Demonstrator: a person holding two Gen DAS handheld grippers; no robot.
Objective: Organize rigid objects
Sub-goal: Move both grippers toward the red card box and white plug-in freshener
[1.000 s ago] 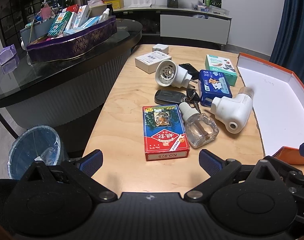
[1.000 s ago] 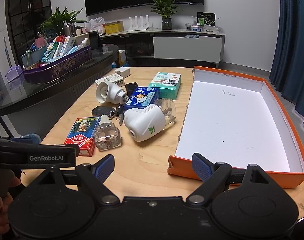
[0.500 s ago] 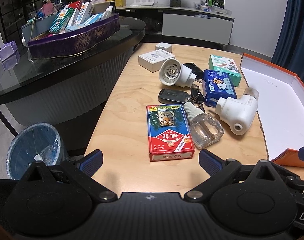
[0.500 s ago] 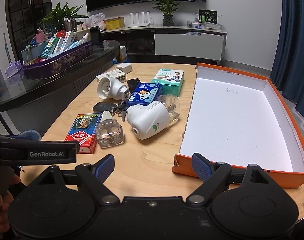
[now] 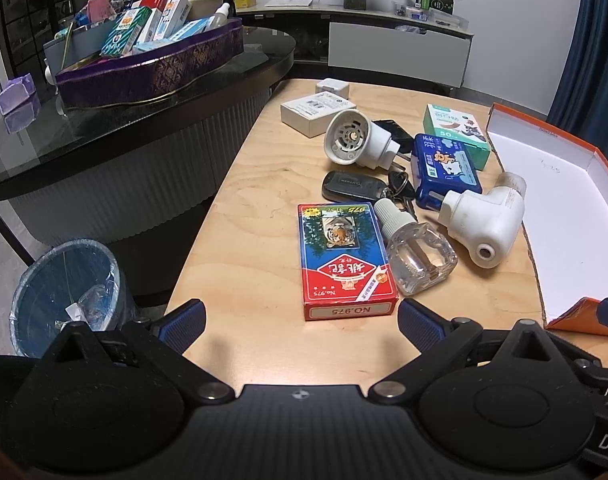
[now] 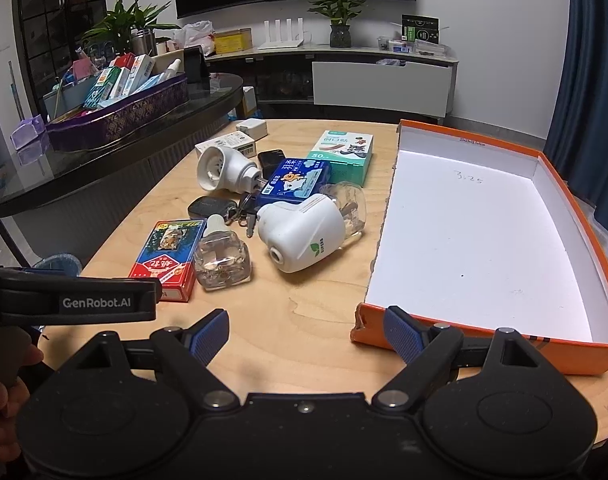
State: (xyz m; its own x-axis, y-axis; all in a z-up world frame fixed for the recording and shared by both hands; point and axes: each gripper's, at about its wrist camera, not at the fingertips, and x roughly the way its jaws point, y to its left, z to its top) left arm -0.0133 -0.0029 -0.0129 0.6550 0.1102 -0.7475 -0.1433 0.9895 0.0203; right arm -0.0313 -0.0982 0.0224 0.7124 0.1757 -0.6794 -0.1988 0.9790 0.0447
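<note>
Red playing-card box [image 5: 346, 258] is seen flat on the pale wooden worktop [image 5: 244, 216], just ahead of the left tool [image 5: 300, 326], whose blue pads are held wide apart. Touching its right edge lies a clear glass refill bottle [image 5: 418, 254]; a white plug-in vaporiser [image 6: 304, 234] lies between it and the orange, white-lined box lid [image 6: 476, 236]. The right tool [image 6: 306, 334] is likewise spread, empty.
</note>
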